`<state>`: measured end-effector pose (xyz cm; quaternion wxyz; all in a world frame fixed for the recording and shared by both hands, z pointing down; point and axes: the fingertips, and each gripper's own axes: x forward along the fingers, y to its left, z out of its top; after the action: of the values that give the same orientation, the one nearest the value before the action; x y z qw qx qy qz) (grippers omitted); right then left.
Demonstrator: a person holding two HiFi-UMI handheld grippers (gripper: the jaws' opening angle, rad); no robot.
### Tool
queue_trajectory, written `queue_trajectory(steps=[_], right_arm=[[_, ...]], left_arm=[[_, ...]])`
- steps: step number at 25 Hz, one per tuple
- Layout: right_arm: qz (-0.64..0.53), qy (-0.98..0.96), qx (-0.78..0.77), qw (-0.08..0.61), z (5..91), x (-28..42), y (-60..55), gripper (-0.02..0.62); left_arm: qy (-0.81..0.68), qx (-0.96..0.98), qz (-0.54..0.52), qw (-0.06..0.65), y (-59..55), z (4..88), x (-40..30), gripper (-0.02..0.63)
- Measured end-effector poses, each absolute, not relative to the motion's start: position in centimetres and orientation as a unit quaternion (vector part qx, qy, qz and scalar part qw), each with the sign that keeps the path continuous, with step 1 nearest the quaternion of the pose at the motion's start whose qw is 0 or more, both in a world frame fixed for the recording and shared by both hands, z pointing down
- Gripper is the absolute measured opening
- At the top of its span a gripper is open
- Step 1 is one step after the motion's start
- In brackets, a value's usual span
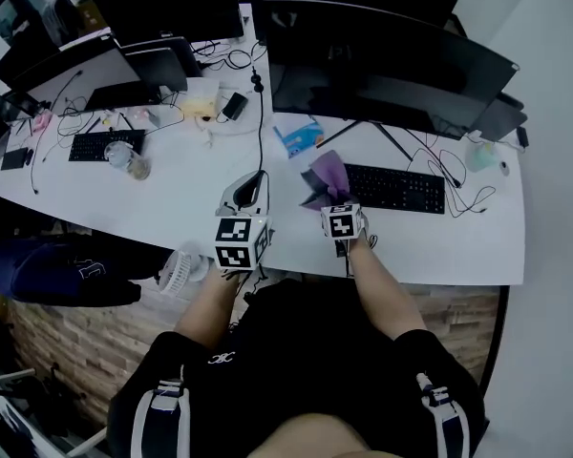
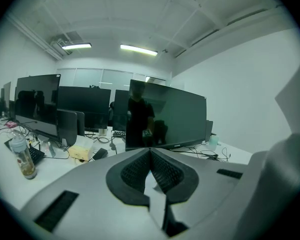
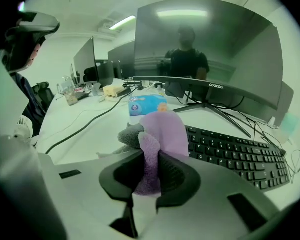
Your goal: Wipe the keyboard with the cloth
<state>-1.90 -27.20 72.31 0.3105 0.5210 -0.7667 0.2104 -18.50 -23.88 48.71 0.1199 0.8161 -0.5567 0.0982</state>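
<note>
- The cloth [image 3: 165,129] is being pinched between the jaws of the right gripper [image 1: 332,201]. Its purple folds are standing up past the jaws, so a loose end is being left free for wiping.
- The right gripper is being held near the centre of the head view, just beside the left end of the keyboard [image 1: 396,189]. The cloth is not on the keys. Whether it is touching the worktop [image 1: 153,208] cannot be told.
- The keyboard is lying right of centre in the head view, in front of the monitor [image 1: 382,65]. From this placing, a pass from its left end towards the right is judged to be in preparation.
- The left gripper [image 2: 151,159] is being held with its jaws pressed together on nothing. It is left of the right gripper, near the worktop's front edge and apart from the keyboard. It is probably being held out of the way, since one gripper is enough for the wipe.
- The wiping itself is judged not yet begun.
</note>
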Motion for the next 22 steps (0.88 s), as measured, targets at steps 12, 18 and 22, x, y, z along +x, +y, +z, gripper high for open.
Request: queue_trajectory(steps=[12, 18, 22], right_arm=[[0.203, -0.765, 0.523, 0.316, 72.6, -1.3, -26.9, 0.086], [0.206, -0.759, 0.529, 0.319, 72.8, 0.8, -27.2, 0.087], [0.218, -0.751, 0.533, 0.321, 72.7, 3.5, -27.1, 0.086]], left_arm=[[-0.536, 0.830, 0.103, 0.117, -23.2, 48.8, -17.3, 0.012], [-0.531, 0.833, 0.100, 0.117, -23.4, 48.6, -15.3, 0.011], [-0.525, 0.837, 0.103, 0.116, -23.4, 48.6, -13.0, 0.012]])
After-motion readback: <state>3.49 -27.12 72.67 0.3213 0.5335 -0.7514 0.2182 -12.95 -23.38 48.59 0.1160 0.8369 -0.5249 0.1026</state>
